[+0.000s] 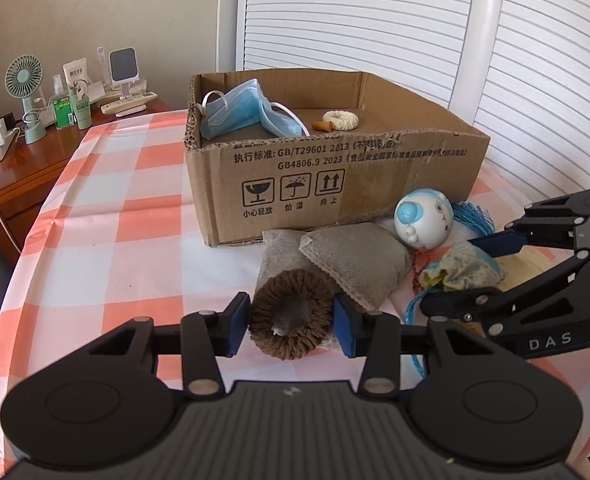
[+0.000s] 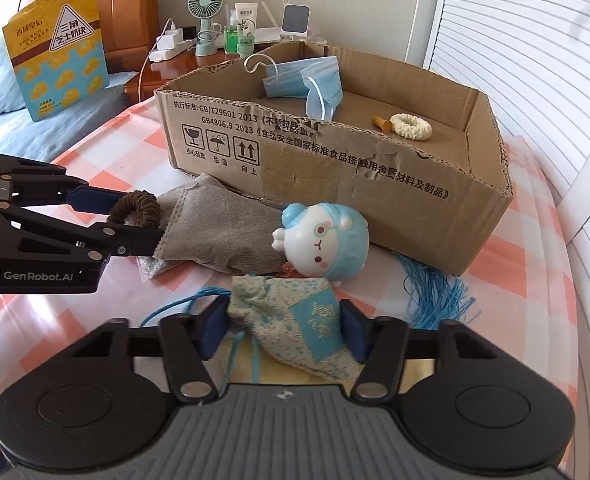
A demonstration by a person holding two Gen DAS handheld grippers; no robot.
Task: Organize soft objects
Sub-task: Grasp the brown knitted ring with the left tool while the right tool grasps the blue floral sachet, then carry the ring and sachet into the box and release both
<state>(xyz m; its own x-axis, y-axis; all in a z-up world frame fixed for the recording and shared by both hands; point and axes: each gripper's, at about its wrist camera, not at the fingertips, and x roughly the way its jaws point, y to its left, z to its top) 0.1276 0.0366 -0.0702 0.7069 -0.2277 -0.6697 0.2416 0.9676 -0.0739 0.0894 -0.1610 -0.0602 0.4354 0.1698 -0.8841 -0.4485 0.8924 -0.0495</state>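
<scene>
My left gripper (image 1: pixel 291 326) is shut on a brown fuzzy hair scrunchie (image 1: pixel 292 314), which rests over grey fabric sachets (image 1: pixel 355 264); it shows in the right wrist view too (image 2: pixel 137 210). My right gripper (image 2: pixel 283 334) is shut on a pale green and blue drawstring pouch (image 2: pixel 295 328) with blue cord, seen from the left wrist view (image 1: pixel 461 268). A white and blue round plush doll (image 2: pixel 323 244) lies between them, in front of an open cardboard box (image 1: pixel 335 184). The box holds blue face masks (image 1: pixel 243 110) and a cream scrunchie (image 1: pixel 341 120).
The items lie on a pink and white checked cloth (image 1: pixel 107 208). A wooden nightstand (image 1: pixel 27 160) at the left carries a small fan, bottles and chargers. White louvred doors stand behind the box. A yellow snack bag (image 2: pixel 57 48) leans on the bed.
</scene>
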